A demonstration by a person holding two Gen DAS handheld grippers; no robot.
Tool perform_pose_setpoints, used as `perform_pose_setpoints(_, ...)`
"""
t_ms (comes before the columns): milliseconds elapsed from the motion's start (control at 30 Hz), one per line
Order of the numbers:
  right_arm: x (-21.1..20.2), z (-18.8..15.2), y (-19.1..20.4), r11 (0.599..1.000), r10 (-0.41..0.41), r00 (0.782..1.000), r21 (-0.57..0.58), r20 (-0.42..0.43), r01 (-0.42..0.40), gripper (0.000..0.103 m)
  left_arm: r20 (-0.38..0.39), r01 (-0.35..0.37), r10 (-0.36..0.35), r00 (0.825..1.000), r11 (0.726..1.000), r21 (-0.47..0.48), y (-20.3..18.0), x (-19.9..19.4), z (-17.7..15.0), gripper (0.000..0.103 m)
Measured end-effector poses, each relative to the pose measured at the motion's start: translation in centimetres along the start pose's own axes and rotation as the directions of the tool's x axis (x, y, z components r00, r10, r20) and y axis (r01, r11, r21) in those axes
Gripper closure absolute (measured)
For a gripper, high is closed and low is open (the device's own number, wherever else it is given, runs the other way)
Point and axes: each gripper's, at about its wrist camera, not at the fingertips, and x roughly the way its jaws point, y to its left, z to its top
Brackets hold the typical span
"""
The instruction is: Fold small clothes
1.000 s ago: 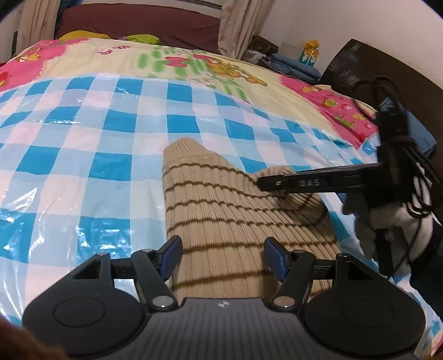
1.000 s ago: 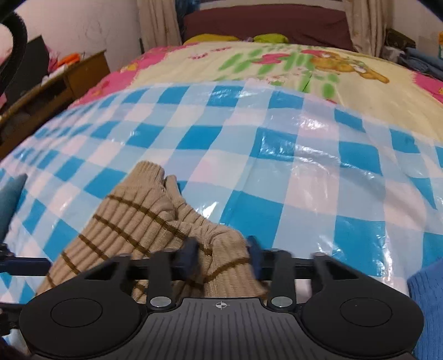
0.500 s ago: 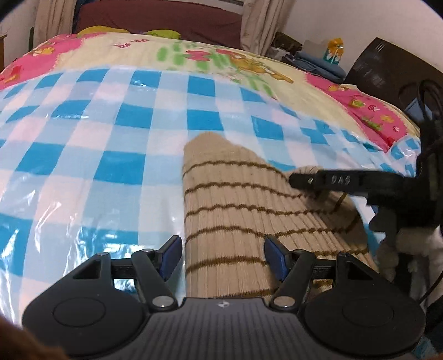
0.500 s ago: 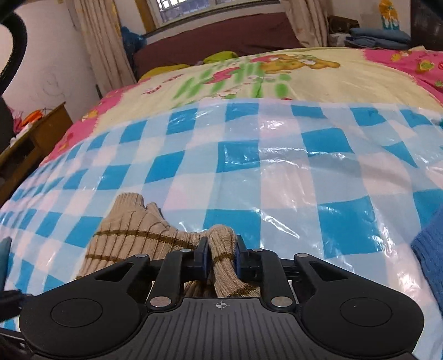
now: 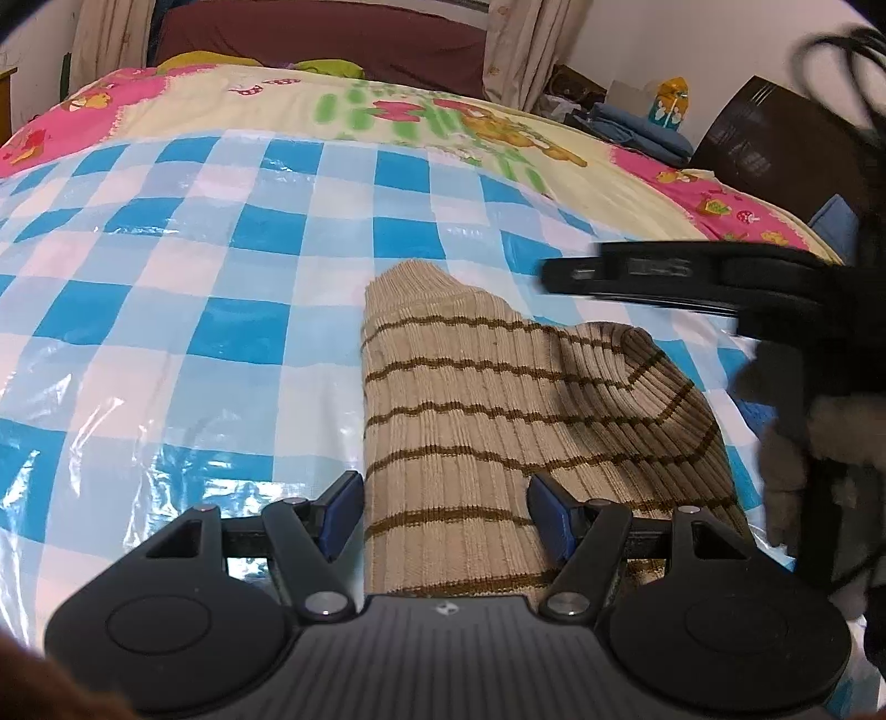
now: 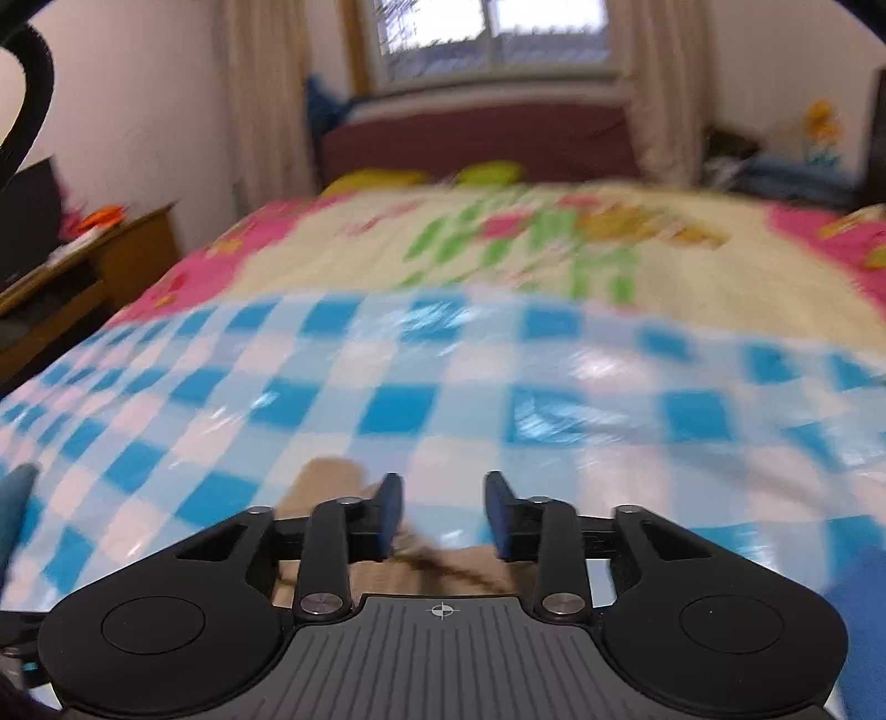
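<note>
A tan ribbed garment with thin brown stripes [image 5: 476, 410] lies on the blue-and-white checked plastic sheet [image 5: 166, 310] on the bed. Its right part is folded over into a rounded bump. My left gripper [image 5: 443, 515] is open, its fingers on either side of the garment's near end. My right gripper [image 6: 443, 515] is open and empty, lifted above the garment, a bit of which [image 6: 326, 482] shows below its fingers. The right gripper also shows in the left wrist view [image 5: 664, 271], hovering above the garment's right side. The right wrist view is blurred.
A cartoon-print quilt [image 5: 387, 111] covers the far bed, with a dark red headboard [image 5: 332, 33] behind. Blue fabric [image 6: 858, 598] lies at the right edge. A wooden side table [image 6: 83, 266] stands left of the bed. Folded blue clothes [image 5: 637, 127] sit at the far right.
My right gripper has opened, let go of the folded garment edge and lifted away. The left gripper has stayed open over the garment's near end.
</note>
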Motion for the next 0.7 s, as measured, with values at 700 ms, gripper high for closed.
perform_pose_setpoints(700,4.2,-1.2,-1.9,0.992,0.056,0.981,0.124,-0.185,-0.033,0.099,-0.007,-0.022,0.022,1.000,0.999,0.038,-0.8,0.2,-0.3,0.030)
